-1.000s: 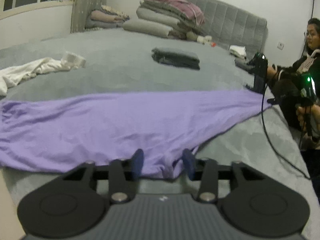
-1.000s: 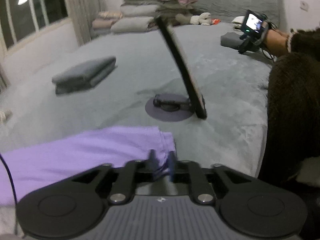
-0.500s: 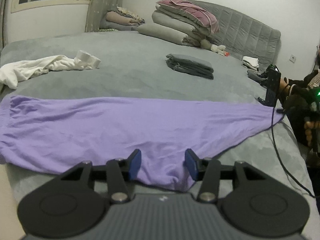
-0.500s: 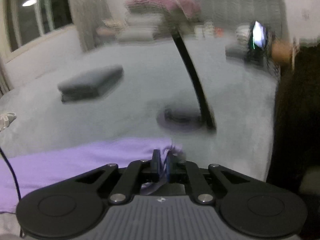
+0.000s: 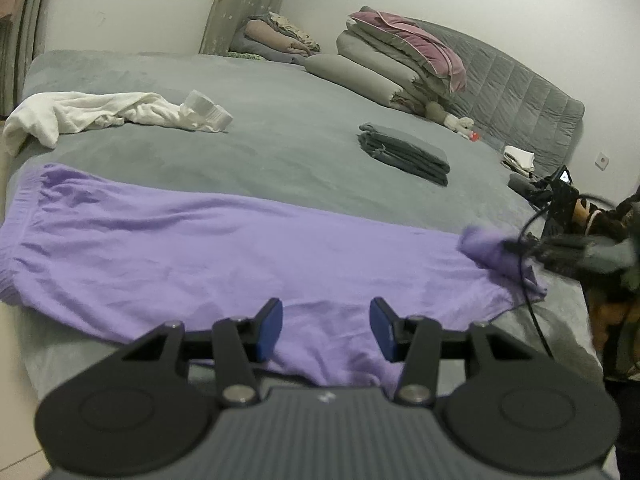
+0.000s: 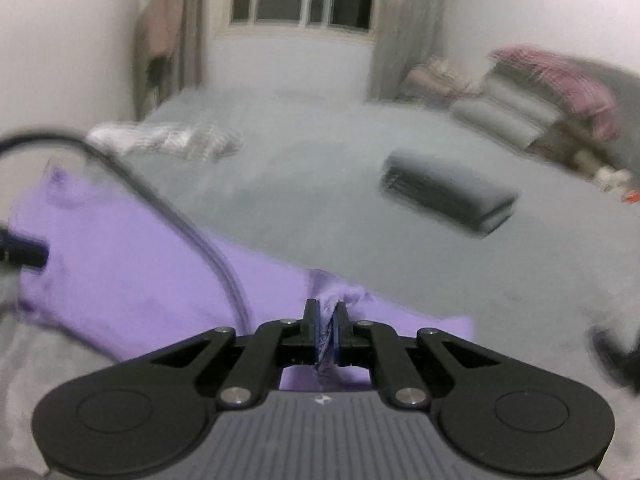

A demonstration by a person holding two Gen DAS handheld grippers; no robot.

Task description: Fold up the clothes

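The right gripper (image 6: 327, 330) has its blue pads pressed together on a pinch of purple cloth, a bunched corner of the purple garment (image 5: 248, 256) gathered between them, and in the left wrist view that corner rides up off the bed (image 5: 280, 128) at the far right end. The left gripper (image 5: 325, 330) hangs with its jaws wide apart over the near hem, nothing in them. The garment looks light and limp, a thin knit that drapes and wrinkles wherever it is lifted, so it will likely sag and trail rather than hold a shape; edges and corners are the sensible places to take it, and the near hem below the left gripper looks a fair second hold. It lies spread flat lengthwise across the near edge of the grey bed, pale violet, softly creased, with a gathered band at its left end. A black cable (image 6: 168, 216) crosses over it.
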